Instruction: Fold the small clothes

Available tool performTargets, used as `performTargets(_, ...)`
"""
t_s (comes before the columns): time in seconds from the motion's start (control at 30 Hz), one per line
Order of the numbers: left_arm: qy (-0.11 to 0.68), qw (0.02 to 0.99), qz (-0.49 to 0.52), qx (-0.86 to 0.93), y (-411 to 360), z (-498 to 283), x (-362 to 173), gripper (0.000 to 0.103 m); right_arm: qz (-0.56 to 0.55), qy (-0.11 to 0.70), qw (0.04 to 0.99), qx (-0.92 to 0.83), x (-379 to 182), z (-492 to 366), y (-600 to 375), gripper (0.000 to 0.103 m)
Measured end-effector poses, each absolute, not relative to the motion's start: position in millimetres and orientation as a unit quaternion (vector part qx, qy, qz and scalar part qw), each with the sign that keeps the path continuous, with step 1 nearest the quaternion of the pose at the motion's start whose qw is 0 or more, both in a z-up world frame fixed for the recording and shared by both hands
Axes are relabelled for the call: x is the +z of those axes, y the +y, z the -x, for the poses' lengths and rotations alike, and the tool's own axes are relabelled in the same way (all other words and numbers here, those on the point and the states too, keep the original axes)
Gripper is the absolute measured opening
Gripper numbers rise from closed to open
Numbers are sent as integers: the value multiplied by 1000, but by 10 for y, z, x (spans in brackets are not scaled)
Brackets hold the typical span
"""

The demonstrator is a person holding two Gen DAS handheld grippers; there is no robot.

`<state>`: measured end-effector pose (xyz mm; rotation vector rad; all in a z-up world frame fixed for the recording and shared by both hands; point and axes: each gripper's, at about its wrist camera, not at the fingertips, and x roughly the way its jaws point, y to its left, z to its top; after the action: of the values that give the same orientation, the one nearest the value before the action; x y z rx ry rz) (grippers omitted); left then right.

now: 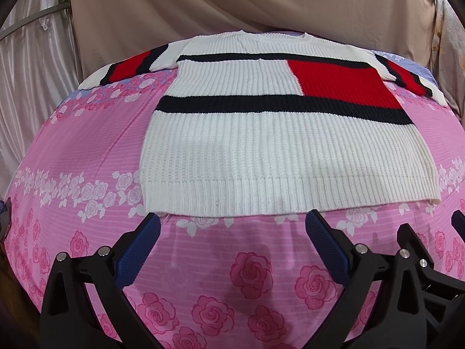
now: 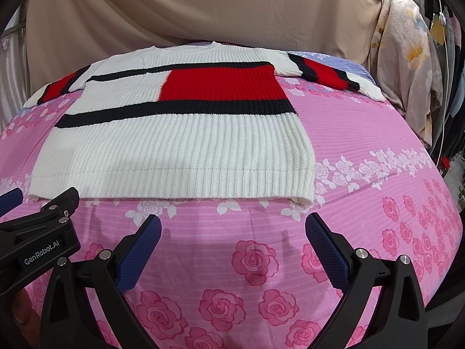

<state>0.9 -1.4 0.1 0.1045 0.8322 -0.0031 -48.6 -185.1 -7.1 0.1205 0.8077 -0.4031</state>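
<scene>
Across the bed (image 1: 87,151), on its pink rose sheet, the sweater (image 1: 247,151) lies flat and spread: hem toward both grippers, neck at the far side, long axis running hem to neck, sleeves out to either side. Chunky rib knit, so likely soft, floppy, a bit heavy and grippy, not slippery. Best grab looks like the hem corners or the sleeve ends. Left gripper (image 1: 232,232) just short of the hem, jaws apart, empty. Right gripper (image 2: 232,234) likewise near the hem, jaws apart, holding nothing.
</scene>
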Motion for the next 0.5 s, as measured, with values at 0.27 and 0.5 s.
performTargets(0.27, 403, 914, -52, 1, -22, -11, 2, 97, -59, 390, 898, -195, -73, 488, -1857, 98)
performTargets(0.5, 403, 914, -52, 1, -20, -9, -1, 97, -59, 390, 898, -194, -77, 488, -1857, 98)
